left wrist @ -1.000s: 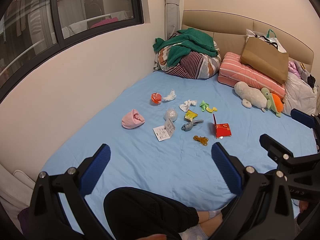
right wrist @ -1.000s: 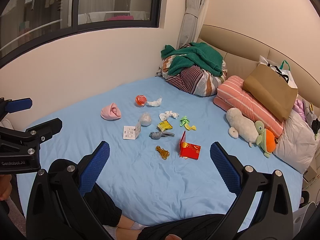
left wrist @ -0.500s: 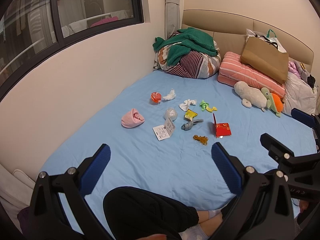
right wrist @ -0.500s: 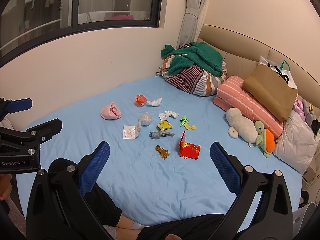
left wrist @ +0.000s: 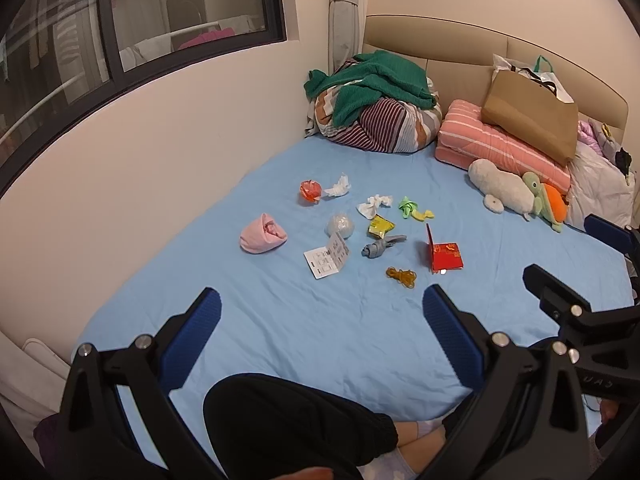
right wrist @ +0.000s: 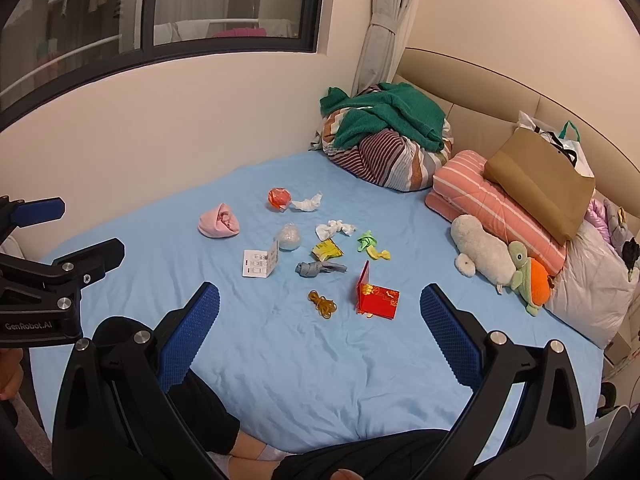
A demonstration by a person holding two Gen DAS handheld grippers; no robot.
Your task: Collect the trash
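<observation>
Several bits of trash lie mid-bed on the blue sheet [left wrist: 280, 320]: a red crumpled wrapper [left wrist: 310, 191], white tissues [left wrist: 373, 204], a clear plastic ball [left wrist: 340, 225], a yellow packet [left wrist: 380, 227], a green and yellow wrapper [left wrist: 412, 208], a folded white leaflet [left wrist: 327, 257], a grey twisted scrap [left wrist: 380, 246], rubber bands [left wrist: 401, 275] and a red envelope [left wrist: 444, 255]. My left gripper [left wrist: 320, 316] is open and empty, well short of them. My right gripper [right wrist: 319, 312] is likewise open and empty, with the rubber bands [right wrist: 322, 304] and red envelope [right wrist: 377, 294] seen between its fingers.
A pink rolled cloth [left wrist: 263, 234] lies left of the trash. At the headboard are a striped bundle with a green blanket [left wrist: 376, 108], a pink striped pillow [left wrist: 500, 144], a brown paper bag [left wrist: 532, 114] and plush toys [left wrist: 516, 192]. A person's dark-trousered knees [left wrist: 288, 420] sit below the grippers.
</observation>
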